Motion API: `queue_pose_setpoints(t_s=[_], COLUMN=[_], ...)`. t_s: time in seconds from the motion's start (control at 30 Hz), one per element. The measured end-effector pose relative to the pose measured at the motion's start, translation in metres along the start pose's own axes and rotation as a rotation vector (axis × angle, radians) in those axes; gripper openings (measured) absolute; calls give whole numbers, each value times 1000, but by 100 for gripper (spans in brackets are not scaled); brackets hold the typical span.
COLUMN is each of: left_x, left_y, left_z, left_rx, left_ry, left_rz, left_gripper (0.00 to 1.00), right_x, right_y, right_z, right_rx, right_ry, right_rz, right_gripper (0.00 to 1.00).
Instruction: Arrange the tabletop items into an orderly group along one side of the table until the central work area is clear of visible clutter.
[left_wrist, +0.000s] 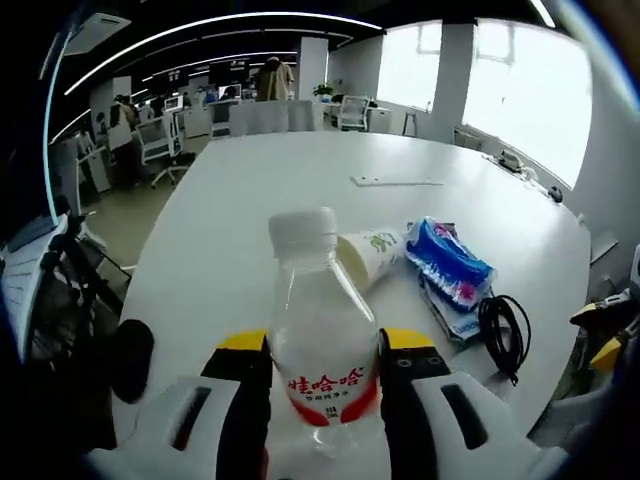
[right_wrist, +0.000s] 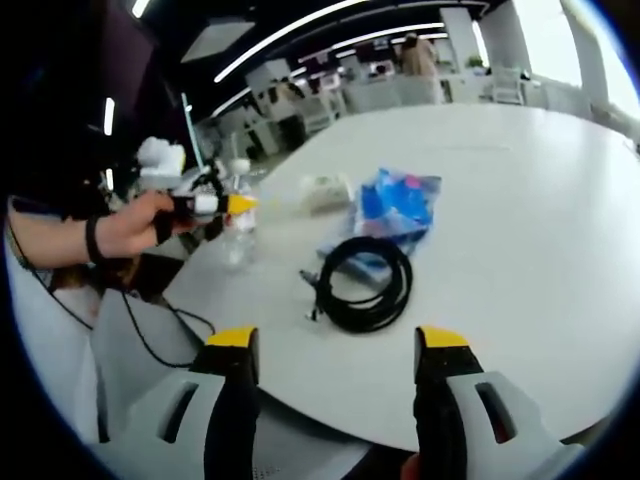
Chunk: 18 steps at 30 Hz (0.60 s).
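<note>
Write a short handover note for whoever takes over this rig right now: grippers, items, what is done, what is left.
Left gripper: shut on the clear water bottle, held upright over the near table edge.
Right gripper: open, empty, facing the coiled black cable.
On the white table: a paper cup lying on its side, a blue packet atop flat items, the cable beside them, all near one edge.
Done: items are loosely clustered.
Left: set the bottle by the group, straighten the cup, tidy the cable.
</note>
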<state>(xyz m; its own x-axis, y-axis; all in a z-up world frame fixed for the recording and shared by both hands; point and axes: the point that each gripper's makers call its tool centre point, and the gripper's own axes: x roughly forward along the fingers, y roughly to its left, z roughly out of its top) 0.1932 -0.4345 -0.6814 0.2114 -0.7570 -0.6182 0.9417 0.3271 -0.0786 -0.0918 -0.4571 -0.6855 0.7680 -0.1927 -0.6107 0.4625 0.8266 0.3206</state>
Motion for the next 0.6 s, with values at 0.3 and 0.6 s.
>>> queue_pose_setpoints(t_s=[0.3, 0.6], left_x=[-15, -28], left_y=[-4, -6], left_z=[-7, -17], left_rx=[28, 66], left_ry=[-18, -23], left_rz=[2, 13], left_gripper=[41, 40], right_x=[-1, 0], right_y=[-1, 4], right_z=[1, -2], right_rx=[6, 3], right_ry=[-10, -3], right_rz=[1, 12], right_gripper=[61, 61])
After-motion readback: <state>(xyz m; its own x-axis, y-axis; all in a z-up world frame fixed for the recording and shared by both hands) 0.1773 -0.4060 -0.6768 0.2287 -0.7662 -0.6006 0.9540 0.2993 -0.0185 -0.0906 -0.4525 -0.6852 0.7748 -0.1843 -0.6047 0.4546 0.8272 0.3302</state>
